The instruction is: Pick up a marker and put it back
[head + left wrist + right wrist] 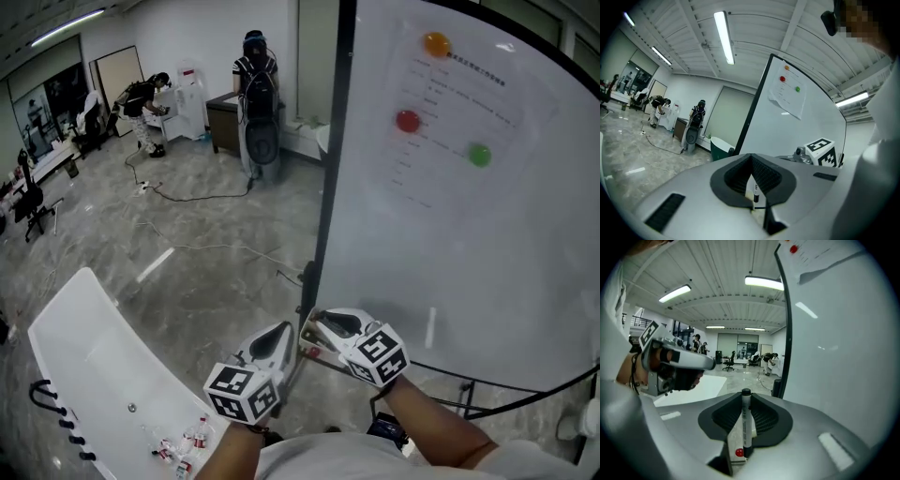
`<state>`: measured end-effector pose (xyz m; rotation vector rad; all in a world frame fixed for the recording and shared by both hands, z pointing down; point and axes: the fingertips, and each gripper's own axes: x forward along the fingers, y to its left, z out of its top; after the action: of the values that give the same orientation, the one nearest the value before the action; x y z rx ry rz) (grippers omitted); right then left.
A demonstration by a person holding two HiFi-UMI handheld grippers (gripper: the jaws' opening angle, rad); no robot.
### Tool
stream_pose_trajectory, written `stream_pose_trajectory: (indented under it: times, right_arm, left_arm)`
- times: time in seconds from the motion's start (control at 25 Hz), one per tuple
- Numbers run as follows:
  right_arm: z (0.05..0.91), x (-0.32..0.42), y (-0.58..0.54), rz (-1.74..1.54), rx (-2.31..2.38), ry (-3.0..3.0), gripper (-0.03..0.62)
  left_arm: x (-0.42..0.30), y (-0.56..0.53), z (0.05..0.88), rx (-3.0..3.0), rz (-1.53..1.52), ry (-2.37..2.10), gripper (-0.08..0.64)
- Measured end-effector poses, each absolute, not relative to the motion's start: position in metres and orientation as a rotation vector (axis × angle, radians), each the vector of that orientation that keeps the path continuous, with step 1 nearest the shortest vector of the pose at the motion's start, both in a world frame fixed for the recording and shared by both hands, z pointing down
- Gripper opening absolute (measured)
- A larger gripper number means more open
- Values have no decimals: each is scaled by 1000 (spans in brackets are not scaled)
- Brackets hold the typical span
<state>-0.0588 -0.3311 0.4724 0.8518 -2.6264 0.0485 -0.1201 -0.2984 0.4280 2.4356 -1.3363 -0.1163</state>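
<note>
Whiteboard (469, 262), grey floor (206, 281); right claw's (319, 325) marker (746, 423)

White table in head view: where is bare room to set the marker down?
The white table is bare from its far end down past the middle. The near end is crowded: small bottles, and black hooks along the left edge. The right gripper holds the marker.

White rectangular whiteboard (469, 244) right, long white table (80, 352) left; left gripper (280, 335) and right gripper (322, 323) between, black cylindrical marker (745, 423) in the latter.
</note>
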Motion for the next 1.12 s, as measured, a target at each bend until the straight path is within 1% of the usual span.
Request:
stream_pose_trajectory:
  times: [0.32,0.48,0.72,1.12]
  right_arm:
    - [586,-71,-348,-60,652,-2377,64]
    - [624,-76,-353,-73,599,-2291,64]
    - [659,-85,-355,-156,512,-2196,64]
    - [664,-91,-354,-141,535,-2210,71]
  left_arm:
    - [-155,-290,462,2308,-129,-1392,2]
    - [-171,-286,471,2261,-133,-1428,2]
    - [-178,-282,485,2213,-111,-1446,2]
    - [-183,-278,487,2205,-91,-1451,2]
